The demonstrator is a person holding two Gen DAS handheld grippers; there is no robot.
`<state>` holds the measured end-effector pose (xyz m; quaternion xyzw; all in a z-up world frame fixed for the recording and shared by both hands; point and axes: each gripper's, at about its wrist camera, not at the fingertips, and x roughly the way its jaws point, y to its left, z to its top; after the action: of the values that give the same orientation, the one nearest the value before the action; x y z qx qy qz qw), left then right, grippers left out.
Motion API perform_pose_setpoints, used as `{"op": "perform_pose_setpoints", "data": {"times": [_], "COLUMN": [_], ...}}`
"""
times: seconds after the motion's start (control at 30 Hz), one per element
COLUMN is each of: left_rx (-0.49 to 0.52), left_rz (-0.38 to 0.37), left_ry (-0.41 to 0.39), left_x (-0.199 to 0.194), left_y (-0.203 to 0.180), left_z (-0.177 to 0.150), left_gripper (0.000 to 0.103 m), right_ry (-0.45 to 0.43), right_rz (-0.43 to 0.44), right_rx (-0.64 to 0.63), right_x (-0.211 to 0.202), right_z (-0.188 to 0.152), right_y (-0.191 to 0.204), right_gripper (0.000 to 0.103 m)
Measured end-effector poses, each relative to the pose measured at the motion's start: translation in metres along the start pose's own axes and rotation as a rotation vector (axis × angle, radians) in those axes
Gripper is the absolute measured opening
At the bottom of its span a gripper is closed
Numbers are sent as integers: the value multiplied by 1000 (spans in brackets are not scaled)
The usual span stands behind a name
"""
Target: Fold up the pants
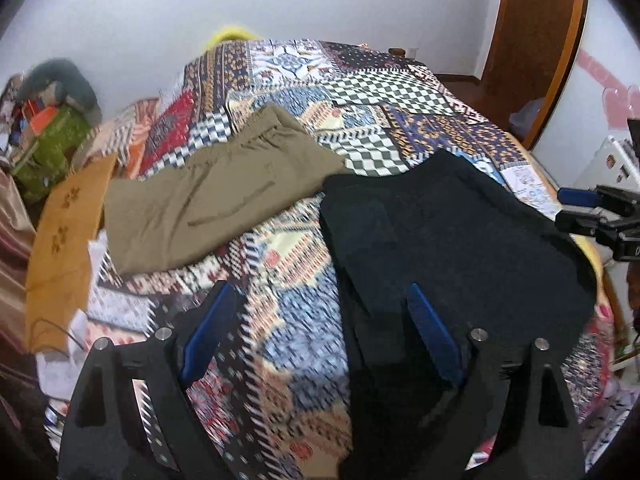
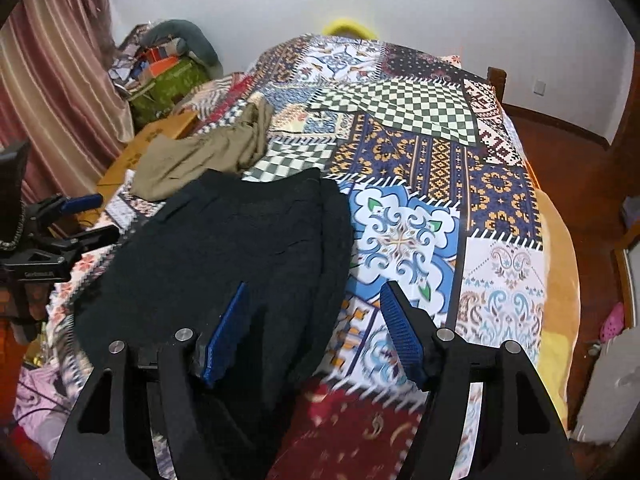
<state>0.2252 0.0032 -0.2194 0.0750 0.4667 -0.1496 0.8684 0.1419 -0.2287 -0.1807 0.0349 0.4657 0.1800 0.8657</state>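
Left gripper (image 1: 320,300) hangs above the bed with its blue fingers (image 1: 208,332) spread wide and nothing between them. Right gripper (image 2: 314,300) is spread wide too, holding nothing, and points the same way over the bed. Its left finger sits over the black pants (image 2: 224,240) and its right finger over the bedspread (image 2: 404,236); whether the finger touches the cloth is hard to tell.

Black pants lie flat near the front edge of the bed. They are so dark that their folds and pockets hardly show, and their near end is hidden behind the gripper. Parts of the bedspread look blurry.

Olive pants (image 1: 216,196) lie near the left edge of the bed, just beside the black ones. A cardboard box (image 1: 64,248) stands by that edge. Pink curtains (image 2: 52,92) hang at the left and a white wall (image 2: 440,4) is behind the bed
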Motion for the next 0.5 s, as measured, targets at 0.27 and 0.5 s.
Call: {"op": "perform_pose_setpoints", "data": {"times": [0.27,0.5], "left_rx": [-66,-206], "left_rz": [-107,-242], "left_ry": [101,181], "left_x": [11,34], "left_y": [-5,13], "left_z": [-29,-27], "left_gripper": [89,90], "right_ry": [65,95], "right_rz": [41,88], "right_rx": [20,121], "right_x": [8,26], "right_z": [-25,-38], "right_y": [11,-7], "right_gripper": [67,77]}}
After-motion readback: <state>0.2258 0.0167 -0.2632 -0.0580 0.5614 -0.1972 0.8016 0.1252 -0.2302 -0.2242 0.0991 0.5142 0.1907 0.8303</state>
